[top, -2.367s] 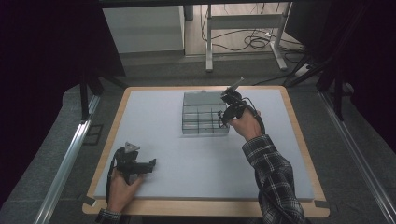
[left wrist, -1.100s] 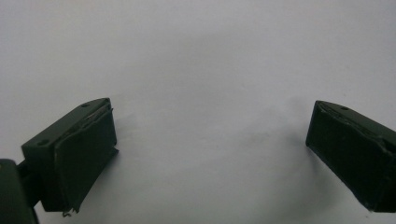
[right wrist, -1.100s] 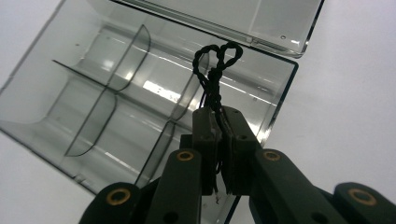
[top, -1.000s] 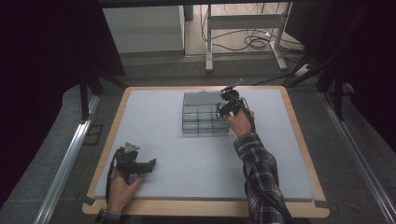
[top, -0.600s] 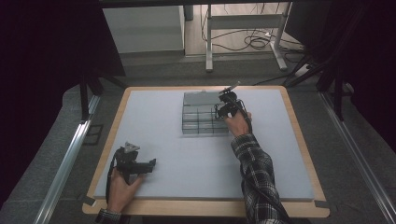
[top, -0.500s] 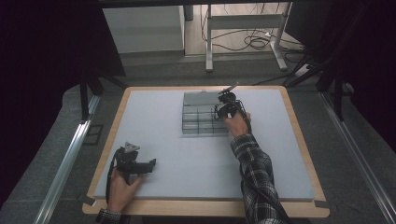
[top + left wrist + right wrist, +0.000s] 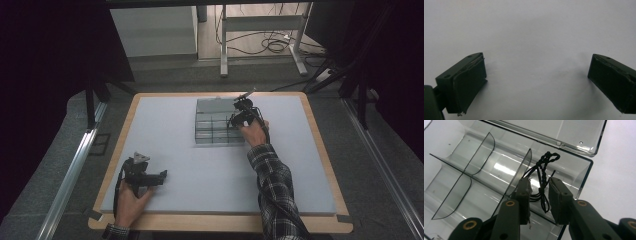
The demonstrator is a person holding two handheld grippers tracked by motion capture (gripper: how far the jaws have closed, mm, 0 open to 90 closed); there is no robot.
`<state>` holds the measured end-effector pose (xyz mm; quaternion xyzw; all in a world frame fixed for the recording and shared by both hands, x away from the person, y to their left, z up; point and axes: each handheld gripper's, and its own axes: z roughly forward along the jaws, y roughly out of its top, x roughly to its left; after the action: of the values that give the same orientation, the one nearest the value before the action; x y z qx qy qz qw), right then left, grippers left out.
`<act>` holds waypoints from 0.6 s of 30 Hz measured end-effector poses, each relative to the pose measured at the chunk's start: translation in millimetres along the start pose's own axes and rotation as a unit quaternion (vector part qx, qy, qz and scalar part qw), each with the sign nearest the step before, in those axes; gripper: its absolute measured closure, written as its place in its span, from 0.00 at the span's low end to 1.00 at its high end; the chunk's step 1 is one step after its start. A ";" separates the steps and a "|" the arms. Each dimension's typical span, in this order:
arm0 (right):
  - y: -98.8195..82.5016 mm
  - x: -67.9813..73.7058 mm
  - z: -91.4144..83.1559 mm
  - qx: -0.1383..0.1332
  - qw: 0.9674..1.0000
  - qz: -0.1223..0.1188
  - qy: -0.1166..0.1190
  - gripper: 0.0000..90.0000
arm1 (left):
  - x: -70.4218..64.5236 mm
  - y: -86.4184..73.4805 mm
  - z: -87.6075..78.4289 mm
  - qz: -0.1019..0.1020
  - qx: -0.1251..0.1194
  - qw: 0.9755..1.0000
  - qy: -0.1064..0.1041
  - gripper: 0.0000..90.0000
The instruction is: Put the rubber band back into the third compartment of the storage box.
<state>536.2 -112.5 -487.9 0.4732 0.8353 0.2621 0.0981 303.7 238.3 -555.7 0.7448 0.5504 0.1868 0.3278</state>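
Observation:
A clear plastic compartment box (image 7: 214, 131) lies open at the far middle of the mat, its lid (image 7: 564, 132) folded back. In the right gripper view a thin black knotted cord (image 7: 543, 173) lies in the box's end compartment. My right gripper (image 7: 540, 181) is down in that compartment with its jaws a little apart, one on each side of the cord and neither pressing it. From above, the right gripper (image 7: 239, 114) is at the box's right end. My left gripper (image 7: 161, 176) rests open on the mat at the near left, with bare mat between its jaws (image 7: 536, 67).
A pale grey mat (image 7: 165, 130) covers the wooden-edged table (image 7: 220, 223). The box's curved dividers (image 7: 481, 152) split it into several compartments. Beyond the table stand a white desk frame (image 7: 260, 35), loose cables (image 7: 272, 47) and dark stands at both sides.
My right hand has moved from the box's right side in over its right end and lowered into it. The left gripper has stayed still.

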 end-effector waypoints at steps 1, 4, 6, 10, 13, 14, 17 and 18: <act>-0.2 0.2 -0.5 -0.001 1.000 -0.001 0.000 0.75 | 0.0 0.0 0.0 0.000 0.000 1.000 0.000 0.02; -1.1 2.1 -2.0 -0.004 1.000 -0.003 0.001 0.73 | -0.1 0.0 0.1 0.001 0.000 1.000 0.001 0.02; -1.3 3.8 -3.2 -0.008 1.000 -0.007 0.003 0.72 | -0.2 0.0 0.1 0.001 0.000 1.000 0.001 0.02; -1.0 7.4 -6.6 -0.012 1.000 -0.020 -0.002 0.66 | -0.2 0.0 0.1 0.001 0.000 1.000 0.001 0.02; -1.3 10.0 -9.4 -0.017 1.000 -0.026 -0.003 0.62 | -0.2 0.0 0.1 0.001 0.000 1.000 0.001 0.02; -1.5 10.9 -9.9 -0.017 0.999 -0.028 -0.003 0.61 | -0.3 0.0 0.2 0.001 0.000 1.000 0.001 0.02; -2.1 14.0 -11.5 -0.021 0.999 -0.035 -0.003 0.58 | -0.4 0.0 0.2 0.001 0.000 1.000 0.001 0.02; -2.1 15.1 -12.3 -0.021 0.999 -0.037 -0.003 0.57 | -0.4 0.0 0.2 0.001 0.000 1.000 0.002 0.02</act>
<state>521.6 -105.0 -477.4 0.4407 0.8461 0.2745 0.1203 303.7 237.9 -555.8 0.7454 0.5499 0.1883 0.3264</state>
